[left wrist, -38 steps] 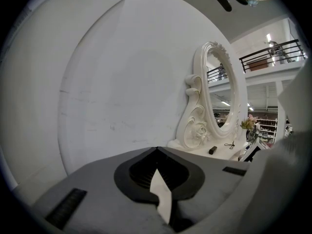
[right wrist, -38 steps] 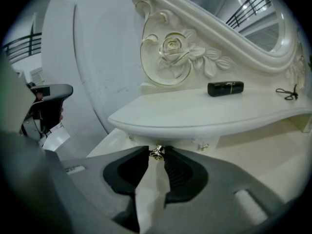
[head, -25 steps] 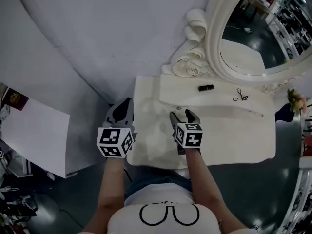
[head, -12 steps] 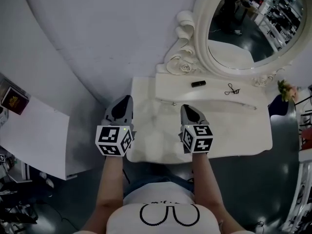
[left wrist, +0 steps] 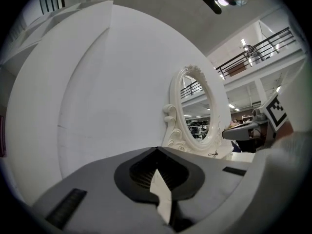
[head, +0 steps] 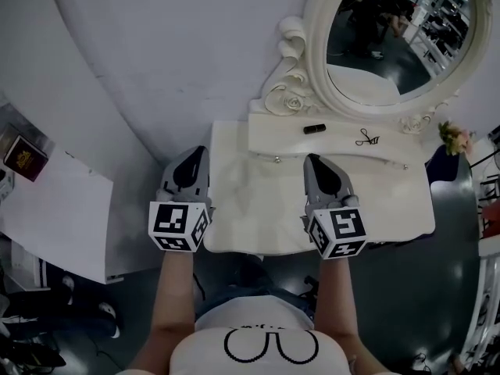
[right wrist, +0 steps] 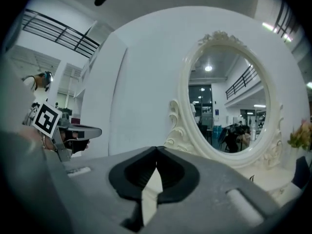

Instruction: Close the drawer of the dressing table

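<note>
We're over the dressing table now; the drawer sits in the raised section at the far side of the top, below the oval mirror, and from above its front looks flush, one small knob at its left end. The right gripper hangs above the tabletop just near of that front, tongs pressed together with nothing between them; its own view looks across at the mirror frame. The left gripper floats just off the table's left edge, tongs likewise closed tip to tip, empty. On the shelf above the drawer lie a small dark tube and a thin wiry tool, apart from each other.
</note>
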A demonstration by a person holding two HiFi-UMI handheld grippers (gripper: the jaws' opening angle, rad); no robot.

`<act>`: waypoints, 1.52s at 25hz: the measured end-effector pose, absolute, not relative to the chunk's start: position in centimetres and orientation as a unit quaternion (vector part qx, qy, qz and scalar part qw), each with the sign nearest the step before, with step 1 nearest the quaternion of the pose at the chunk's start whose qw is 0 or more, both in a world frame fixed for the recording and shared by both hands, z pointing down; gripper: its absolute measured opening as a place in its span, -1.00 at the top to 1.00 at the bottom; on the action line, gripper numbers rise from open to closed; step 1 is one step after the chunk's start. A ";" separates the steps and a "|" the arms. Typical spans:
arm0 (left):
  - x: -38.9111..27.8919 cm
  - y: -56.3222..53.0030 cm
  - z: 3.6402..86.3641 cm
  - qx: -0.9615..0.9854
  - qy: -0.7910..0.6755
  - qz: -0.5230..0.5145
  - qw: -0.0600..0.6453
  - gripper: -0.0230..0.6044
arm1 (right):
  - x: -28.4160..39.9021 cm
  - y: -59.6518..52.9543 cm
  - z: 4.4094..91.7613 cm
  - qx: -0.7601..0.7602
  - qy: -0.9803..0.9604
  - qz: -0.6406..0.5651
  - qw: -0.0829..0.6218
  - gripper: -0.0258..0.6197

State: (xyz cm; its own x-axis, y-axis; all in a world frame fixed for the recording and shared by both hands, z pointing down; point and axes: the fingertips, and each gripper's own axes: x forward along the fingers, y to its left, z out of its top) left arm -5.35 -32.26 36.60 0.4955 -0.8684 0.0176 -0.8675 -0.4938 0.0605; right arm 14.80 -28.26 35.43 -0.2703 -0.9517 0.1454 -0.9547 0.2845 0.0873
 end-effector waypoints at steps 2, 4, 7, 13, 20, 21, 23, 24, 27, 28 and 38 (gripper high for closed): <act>-5.1 -31.7 35.5 0.867 -0.498 -0.013 0.012 0.94 | 15.0 -27.2 34.1 0.606 -0.791 -0.015 0.079 0.93; -5.0 -30.9 34.4 0.869 -0.494 -0.017 -0.004 0.93 | 15.1 -26.1 33.2 0.614 -0.785 -0.028 0.076 0.93; -4.9 -29.6 32.7 0.872 -0.489 -0.023 -0.025 0.94 | 15.4 -24.4 31.7 0.624 -0.777 -0.046 0.072 0.93; -4.6 -28.0 29.6 0.876 -0.477 -0.039 -0.056 0.93 | 16.2 -21.8 29.0 0.641 -0.760 -0.077 0.066 0.93; -4.9 -27.6 27.5 0.876 -0.473 -0.049 -0.077 0.93 | 16.5 -20.8 26.2 0.651 -0.748 -0.111 0.066 0.93; -4.9 -27.6 27.3 0.876 -0.473 -0.051 -0.078 0.93 | 16.5 -20.8 26.0 0.651 -0.748 -0.113 0.066 0.93; -4.9 -27.8 27.0 0.876 -0.472 -0.054 -0.079 0.93 | 16.6 -20.7 25.6 0.652 -0.746 -0.117 0.066 0.93; -4.8 -27.8 26.8 0.876 -0.472 -0.055 -0.080 0.94 | 16.6 -20.7 25.4 0.653 -0.745 -0.119 0.067 0.93; -4.7 -27.9 26.4 0.877 -0.469 -0.058 -0.084 0.94 | 16.8 -20.7 25.2 0.656 -0.742 -0.120 0.067 0.93; -4.6 -28.0 26.3 0.877 -0.469 -0.058 -0.085 0.94 | 16.8 -20.7 25.1 0.656 -0.742 -0.120 0.067 0.93; -4.5 -28.7 26.0 0.877 -0.469 -0.061 -0.086 0.94 | 17.1 -21.2 24.9 0.657 -0.741 -0.120 0.069 0.93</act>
State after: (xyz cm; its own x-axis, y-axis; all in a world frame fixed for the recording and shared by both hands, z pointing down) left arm -4.46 -28.73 26.00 0.5530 -0.8116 -0.1882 -0.8327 -0.5458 -0.0933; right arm 17.05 -21.24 24.90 -0.1281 -0.9902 -0.0562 -0.9570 0.1086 0.2689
